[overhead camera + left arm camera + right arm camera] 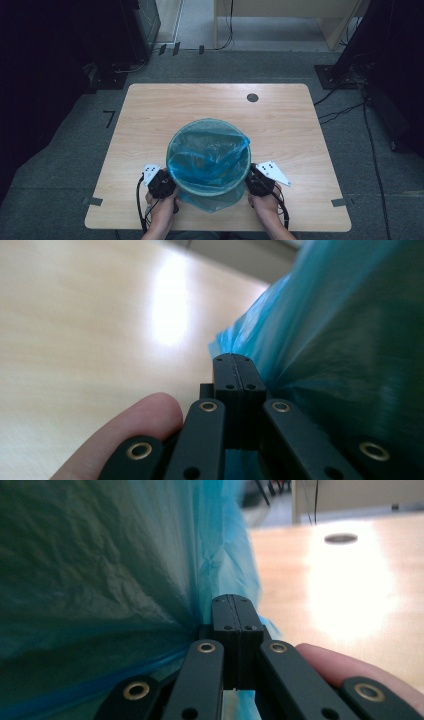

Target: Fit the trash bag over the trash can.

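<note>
Bin bag (207, 160) between both grippers

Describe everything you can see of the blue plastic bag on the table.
The blue bag is thin, crinkled, see-through plastic lining a round bin that stands upright near the table's front edge. Its mouth is folded over the rim and hangs loosely down the outside; inside, the film sags in folds. The left claw and the right claw sit against opposite sides of it. In both gripper views the jaws are closed right beside the film; whether a fold is pinched cannot be told.
</note>
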Available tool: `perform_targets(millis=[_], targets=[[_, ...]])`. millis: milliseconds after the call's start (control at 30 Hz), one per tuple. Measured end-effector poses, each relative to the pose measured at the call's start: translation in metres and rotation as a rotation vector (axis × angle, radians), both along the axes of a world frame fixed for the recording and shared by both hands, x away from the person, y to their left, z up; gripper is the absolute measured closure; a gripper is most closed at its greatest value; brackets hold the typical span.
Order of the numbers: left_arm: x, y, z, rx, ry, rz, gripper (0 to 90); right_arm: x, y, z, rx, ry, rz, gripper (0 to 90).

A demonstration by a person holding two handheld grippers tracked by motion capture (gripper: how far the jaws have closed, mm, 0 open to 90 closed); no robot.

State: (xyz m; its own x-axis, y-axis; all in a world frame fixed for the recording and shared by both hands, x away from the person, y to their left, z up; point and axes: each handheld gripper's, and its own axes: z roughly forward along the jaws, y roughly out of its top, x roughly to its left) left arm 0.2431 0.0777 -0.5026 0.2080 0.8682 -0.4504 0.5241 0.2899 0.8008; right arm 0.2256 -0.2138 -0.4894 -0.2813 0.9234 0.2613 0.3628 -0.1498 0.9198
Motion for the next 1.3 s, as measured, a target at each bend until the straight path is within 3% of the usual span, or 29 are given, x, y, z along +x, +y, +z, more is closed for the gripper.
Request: perform_targets(millis=[167, 367, 467, 533, 567, 633, 800, 900, 967, 1067, 1133, 1300], targets=[[0.007, -0.003, -0.013, 0.029, 0.076, -0.03, 90.0, 0.009, -0.003, -0.012, 0.008, 0.073, 0.019, 90.0], [0.01, -0.01, -0.016, 0.112, 0.109, -0.028, 89.1, 0.015, -0.004, -0.023, -0.021, 0.142, 0.016, 90.0], [0.011, -0.007, -0.016, 0.179, 0.108, -0.011, 80.0, 0.016, -0.004, -0.027, -0.055, 0.17, 0.033, 90.0], [0.011, -0.002, -0.016, 0.186, 0.108, -0.011, 73.8, 0.015, -0.004, -0.026, -0.078, 0.173, 0.04, 90.0], [0.01, 0.003, -0.014, 0.184, 0.099, -0.004, 72.3, 0.014, -0.005, -0.026, -0.085, 0.167, 0.04, 90.0], [0.008, 0.015, -0.009, 0.139, 0.078, 0.004, 68.5, 0.011, -0.009, -0.022, -0.073, 0.148, 0.03, 90.0], [-0.002, 0.041, 0.013, 0.105, -0.063, 0.103, 65.0, 0.004, -0.031, 0.0, -0.004, 0.072, -0.04, 90.0], [-0.008, 0.037, 0.025, 0.102, -0.149, 0.111, 66.8, -0.004, -0.038, 0.02, 0.019, -0.018, -0.067, 90.0], [-0.012, 0.027, 0.031, 0.111, -0.194, 0.07, 67.5, -0.01, -0.035, 0.032, 0.02, -0.082, -0.043, 90.0], [-0.016, 0.01, 0.035, 0.112, -0.218, -0.001, 68.7, -0.015, -0.024, 0.042, 0.003, -0.129, 0.004, 90.0], [-0.017, 0.001, 0.034, 0.125, -0.221, -0.002, 73.4, -0.015, -0.018, 0.04, -0.004, -0.126, 0.02, 90.0], [-0.014, -0.002, 0.03, 0.143, -0.207, -0.015, 81.8, -0.013, -0.015, 0.029, 0.001, -0.084, 0.027, 90.0]])
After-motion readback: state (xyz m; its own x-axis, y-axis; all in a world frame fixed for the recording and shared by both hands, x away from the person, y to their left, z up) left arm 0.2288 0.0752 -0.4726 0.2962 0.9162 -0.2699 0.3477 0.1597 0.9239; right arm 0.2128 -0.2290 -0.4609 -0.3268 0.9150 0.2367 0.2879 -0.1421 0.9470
